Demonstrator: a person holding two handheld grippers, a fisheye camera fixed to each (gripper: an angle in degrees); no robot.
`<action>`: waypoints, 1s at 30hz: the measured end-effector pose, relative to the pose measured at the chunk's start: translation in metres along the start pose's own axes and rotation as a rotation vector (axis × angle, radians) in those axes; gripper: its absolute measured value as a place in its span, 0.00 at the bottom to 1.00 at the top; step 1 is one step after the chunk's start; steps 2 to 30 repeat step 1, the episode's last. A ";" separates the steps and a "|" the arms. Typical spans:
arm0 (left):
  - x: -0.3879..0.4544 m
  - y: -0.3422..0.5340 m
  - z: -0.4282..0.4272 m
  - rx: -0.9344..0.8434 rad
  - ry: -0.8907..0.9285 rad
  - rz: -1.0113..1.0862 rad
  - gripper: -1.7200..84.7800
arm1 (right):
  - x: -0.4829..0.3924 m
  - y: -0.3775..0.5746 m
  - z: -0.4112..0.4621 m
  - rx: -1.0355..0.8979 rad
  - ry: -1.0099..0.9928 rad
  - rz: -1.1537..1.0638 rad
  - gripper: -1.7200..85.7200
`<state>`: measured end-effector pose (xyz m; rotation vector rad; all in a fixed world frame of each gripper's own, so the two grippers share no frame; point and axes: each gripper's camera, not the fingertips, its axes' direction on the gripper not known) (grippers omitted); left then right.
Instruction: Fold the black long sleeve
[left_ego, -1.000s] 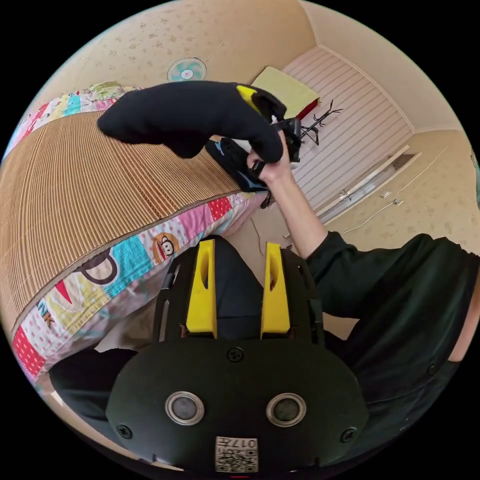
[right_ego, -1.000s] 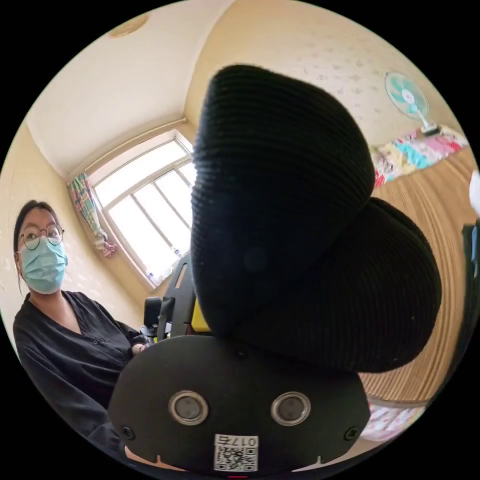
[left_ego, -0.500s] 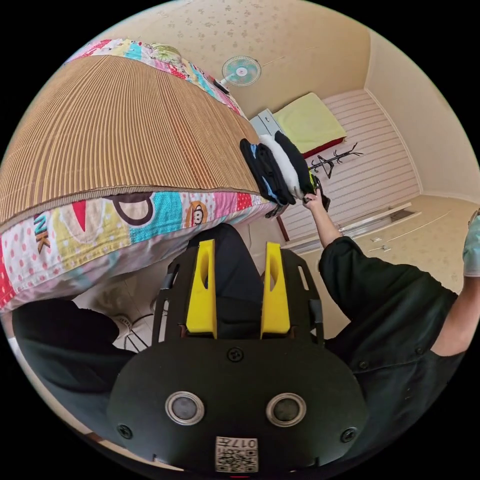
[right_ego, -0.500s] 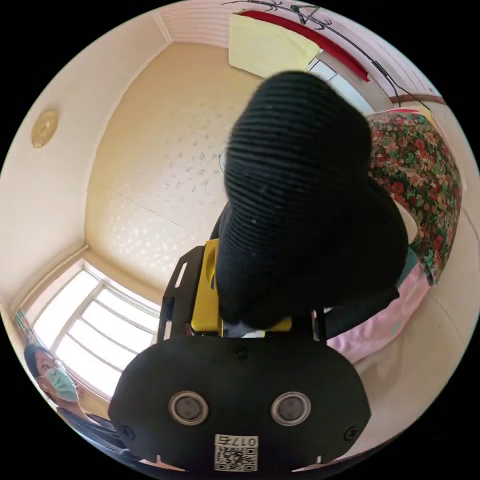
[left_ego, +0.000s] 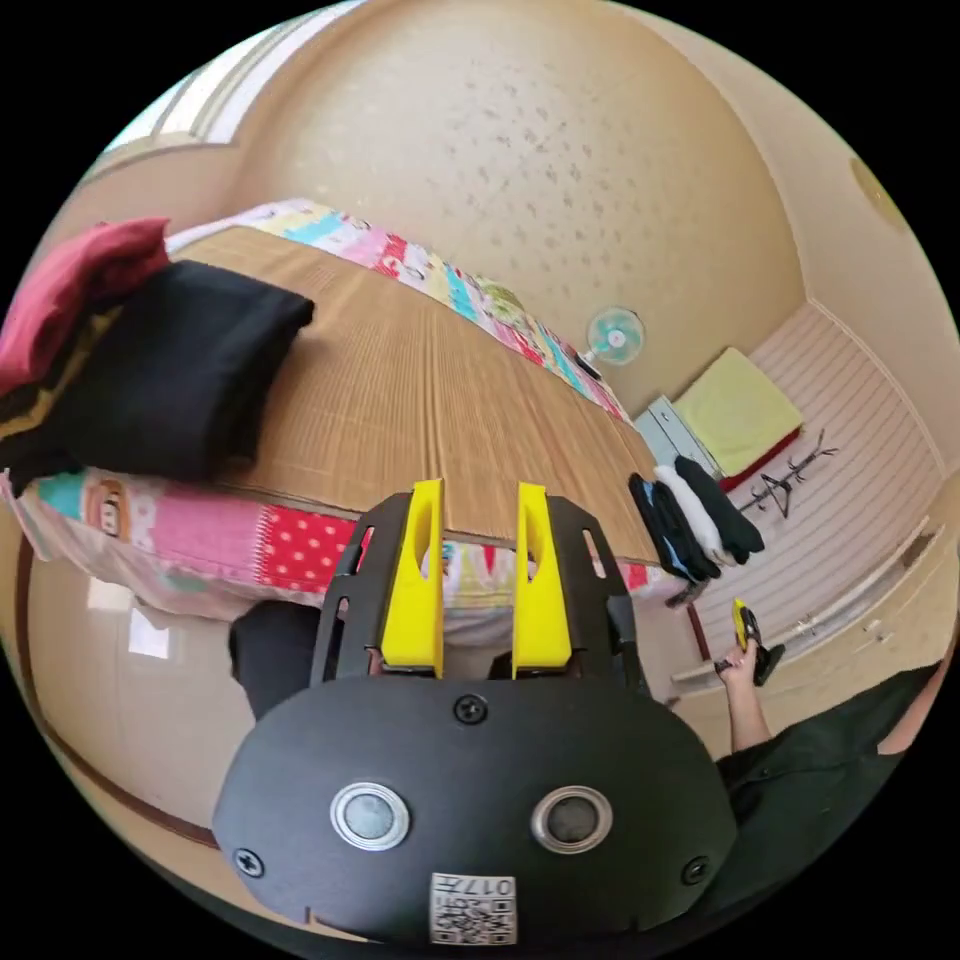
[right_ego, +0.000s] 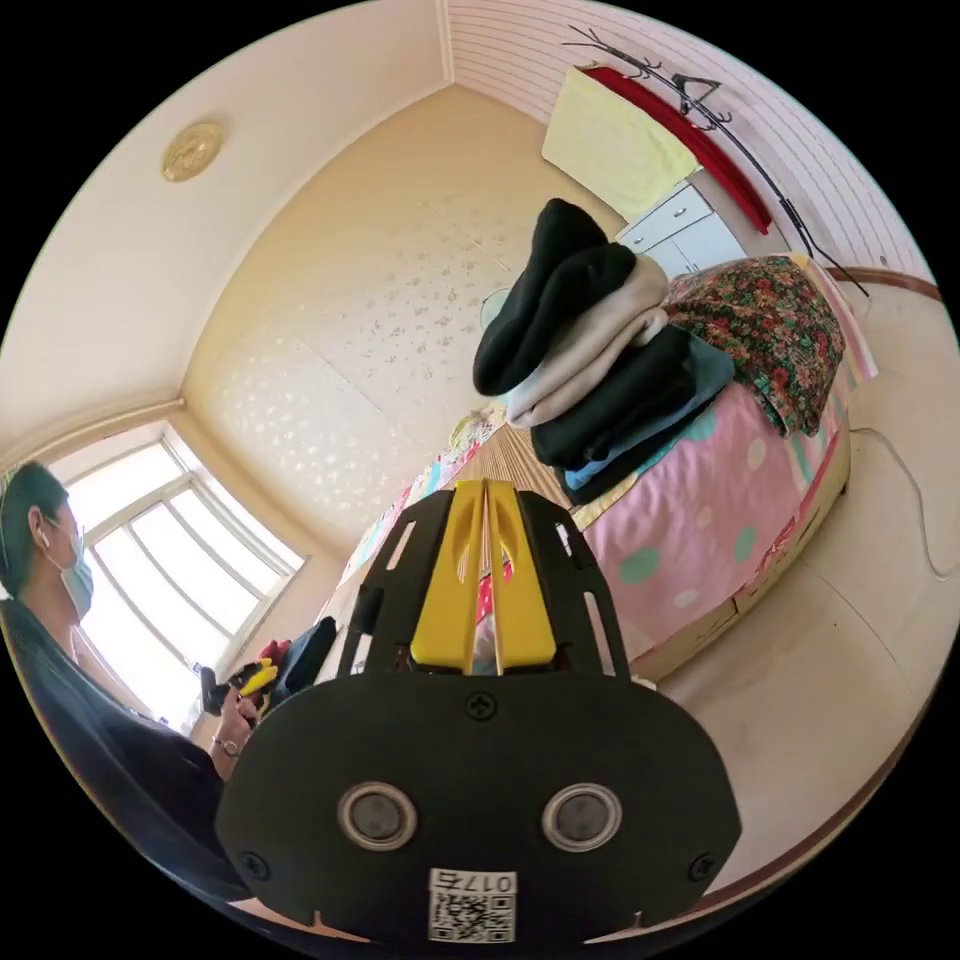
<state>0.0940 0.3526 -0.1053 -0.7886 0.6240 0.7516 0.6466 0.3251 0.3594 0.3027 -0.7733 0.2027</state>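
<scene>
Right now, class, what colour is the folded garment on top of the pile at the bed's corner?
Black; the top folded garment shows best in the right gripper view.

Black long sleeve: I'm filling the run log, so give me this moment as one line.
black long sleeve: folded, atop stack at bed corner | right tongs: shut, empty | left tongs: open, empty

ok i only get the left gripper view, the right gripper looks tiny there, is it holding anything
Observer: No. In the right gripper view the right gripper has its jaws closed flat together, with nothing between them.
Operator: and the black long sleeve
Observer: The black long sleeve lies folded on top of the pile of clothes, apart from the gripper.
Operator: anything near that pile
Observer: A flowered cushion lies right beside it on the bed.
</scene>
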 end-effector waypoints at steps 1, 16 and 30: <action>-0.011 -0.012 -0.033 0.078 -0.155 -0.001 0.15 | -0.012 0.013 0.006 -0.027 -0.002 -0.051 0.03; -0.011 -0.012 -0.033 0.078 -0.155 -0.001 0.15 | -0.012 0.013 0.006 -0.027 -0.002 -0.051 0.03; -0.011 -0.012 -0.033 0.078 -0.155 -0.001 0.15 | -0.012 0.013 0.006 -0.027 -0.002 -0.051 0.03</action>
